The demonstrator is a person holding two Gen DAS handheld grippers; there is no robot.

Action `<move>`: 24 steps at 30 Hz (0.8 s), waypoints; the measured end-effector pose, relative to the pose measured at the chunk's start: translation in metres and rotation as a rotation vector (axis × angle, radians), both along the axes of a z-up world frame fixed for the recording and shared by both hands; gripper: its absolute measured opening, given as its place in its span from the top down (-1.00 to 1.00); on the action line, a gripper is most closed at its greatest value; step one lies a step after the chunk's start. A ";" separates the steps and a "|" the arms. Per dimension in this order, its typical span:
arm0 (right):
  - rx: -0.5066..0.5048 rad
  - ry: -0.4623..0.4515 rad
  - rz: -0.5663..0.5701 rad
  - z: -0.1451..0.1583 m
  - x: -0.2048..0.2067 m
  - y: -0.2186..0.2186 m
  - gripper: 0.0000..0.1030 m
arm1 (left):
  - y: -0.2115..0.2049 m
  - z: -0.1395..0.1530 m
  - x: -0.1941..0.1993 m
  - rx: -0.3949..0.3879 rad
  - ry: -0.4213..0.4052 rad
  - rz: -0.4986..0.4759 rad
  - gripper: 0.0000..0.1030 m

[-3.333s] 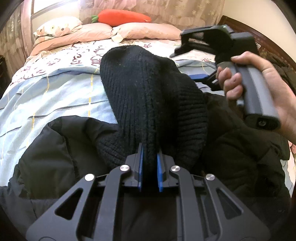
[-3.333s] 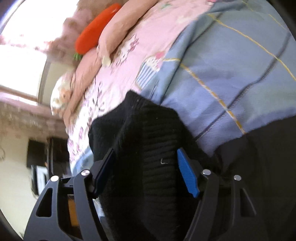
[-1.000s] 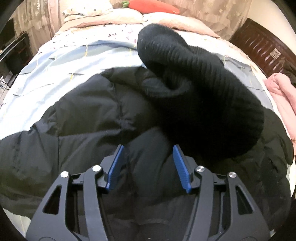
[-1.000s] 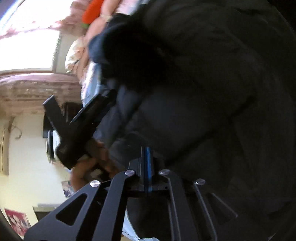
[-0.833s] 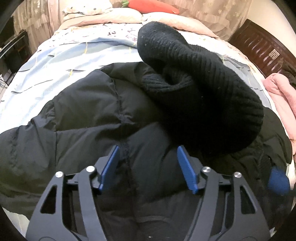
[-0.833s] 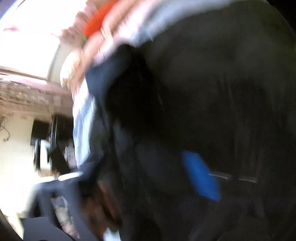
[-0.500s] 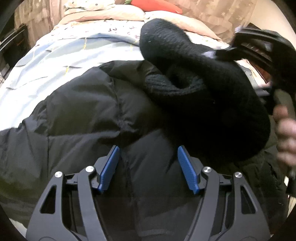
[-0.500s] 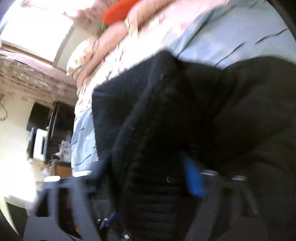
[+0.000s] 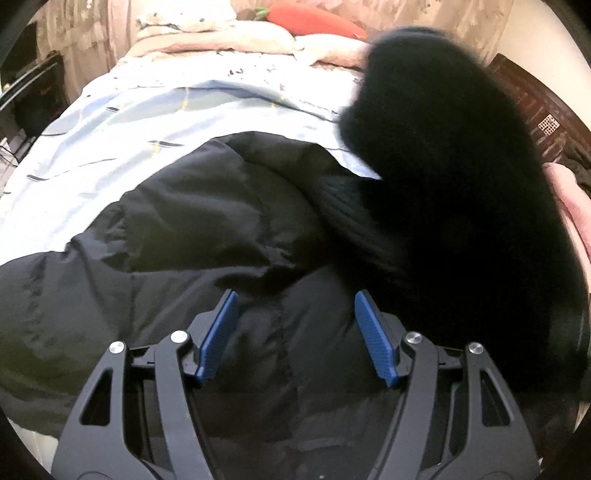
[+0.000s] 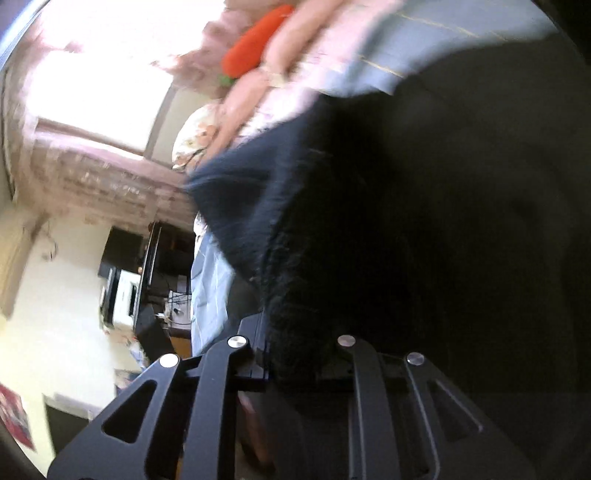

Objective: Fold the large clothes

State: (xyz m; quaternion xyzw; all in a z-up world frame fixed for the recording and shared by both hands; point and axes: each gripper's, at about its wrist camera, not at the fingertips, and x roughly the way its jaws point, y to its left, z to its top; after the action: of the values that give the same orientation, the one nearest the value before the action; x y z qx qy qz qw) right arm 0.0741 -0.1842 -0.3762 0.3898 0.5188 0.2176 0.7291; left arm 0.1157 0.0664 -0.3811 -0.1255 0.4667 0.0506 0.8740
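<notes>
A black puffer jacket point(image 9: 207, 221) lies spread on the bed. Its black knit hood point(image 9: 443, 166) is lifted at the right and blurred by motion. My left gripper point(image 9: 295, 295) hovers open just above the jacket's body, with only jacket fabric below its blue pads point(image 9: 218, 332). In the right wrist view my right gripper point(image 10: 291, 354) has its jaws closing on a bunched fold of the knit hood point(image 10: 332, 240). The fabric fills the narrow gap and hides the pads. The rest of the jacket point(image 10: 480, 166) fills the right side of that view.
A light blue checked bed cover point(image 9: 147, 122) stretches to the left and behind. Pillows point(image 9: 221, 33) and an orange carrot plush point(image 9: 314, 22) lie at the head of the bed. Right of the jacket are a pink garment point(image 9: 572, 206) and a dark wooden board point(image 9: 535, 110). A dark desk point(image 10: 147, 277) stands beside the bed.
The right gripper has come to the knit hood, closed on it and lifted it up and to the right, baring some bed cover. The left gripper's jaws widened a little and stay over the jacket.
</notes>
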 end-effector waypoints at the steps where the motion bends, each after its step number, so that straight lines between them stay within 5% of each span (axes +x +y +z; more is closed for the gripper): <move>1: 0.006 0.034 -0.013 -0.008 -0.017 -0.004 0.68 | 0.000 0.001 -0.001 -0.001 -0.001 0.002 -0.30; 5: 0.004 0.168 -0.078 -0.046 -0.081 -0.015 0.69 | 0.001 0.005 -0.006 -0.018 -0.020 0.040 -0.30; 9: 0.157 0.297 -0.224 -0.086 -0.122 -0.034 0.66 | -0.005 0.026 -0.009 -0.088 -0.096 0.047 -0.37; 11: 0.200 0.319 -0.235 -0.088 -0.128 -0.036 0.43 | -0.019 0.038 -0.006 -0.089 -0.125 0.017 -0.43; 15: 0.115 0.370 -0.093 -0.044 -0.124 -0.045 -0.72 | -0.064 0.058 0.013 -0.037 -0.161 -0.119 -0.61; 18: 0.020 0.291 0.056 0.018 -0.102 -0.062 -0.81 | -0.096 0.055 0.031 -0.005 -0.119 -0.203 -0.63; 21: -0.212 0.107 0.110 0.068 -0.061 -0.083 -0.97 | -0.120 0.022 0.055 0.028 0.031 -0.249 -0.63; 24: -0.410 0.017 0.179 0.078 0.014 -0.076 -0.97 | -0.125 -0.016 0.060 0.106 0.153 -0.225 -0.67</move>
State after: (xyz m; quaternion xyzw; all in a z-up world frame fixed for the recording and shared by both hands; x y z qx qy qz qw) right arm 0.0878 -0.2601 -0.2982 0.1877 0.5909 0.1683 0.7663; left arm 0.1759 -0.0587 -0.3968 -0.0217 0.5397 -0.0136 0.8414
